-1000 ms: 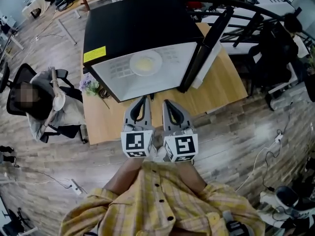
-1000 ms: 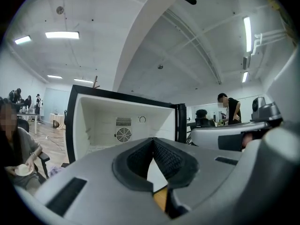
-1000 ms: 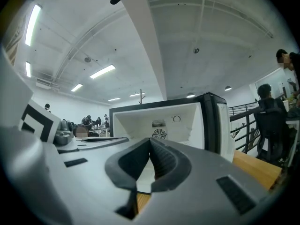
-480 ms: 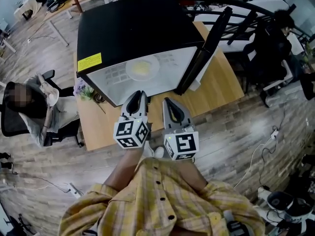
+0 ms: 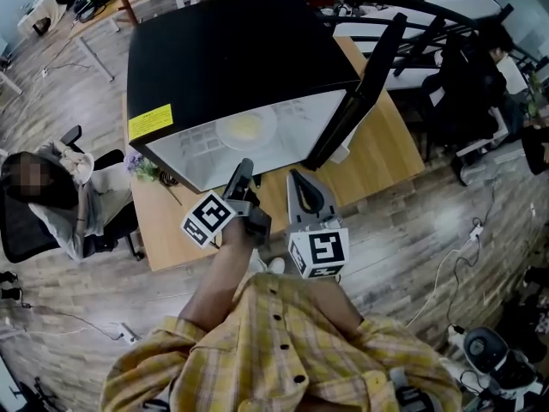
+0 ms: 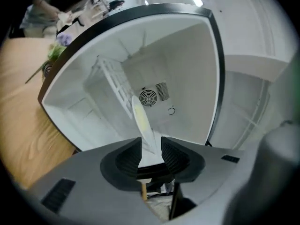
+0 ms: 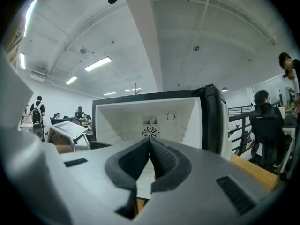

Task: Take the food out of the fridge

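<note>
A black mini fridge (image 5: pixel 232 50) stands on a wooden table with its door swung open to the right. On a shelf in its white interior rests a white plate of pale yellow food (image 5: pixel 244 130), which shows edge-on as the plate (image 6: pixel 140 118) in the left gripper view. My left gripper (image 5: pixel 243 172) is rolled onto its side just before the opening. Its jaws are opening with a clear gap, and nothing is between them. My right gripper (image 5: pixel 298 181) hovers beside it, level, jaws shut and empty; in its own view the right gripper (image 7: pixel 150 146) faces the fridge cavity (image 7: pixel 150 116).
The open door (image 5: pixel 360 84) juts out at the right of the opening. Bare wooden table (image 5: pixel 386 153) lies to the right, a small bunch of flowers (image 5: pixel 144 166) at the left corner. A seated person (image 5: pixel 51 204) is at left, another person (image 5: pixel 480 67) at right.
The left gripper has rolled from upright onto its side, drifted left toward the fridge, and its jaws have parted. The right gripper has edged slightly forward.
</note>
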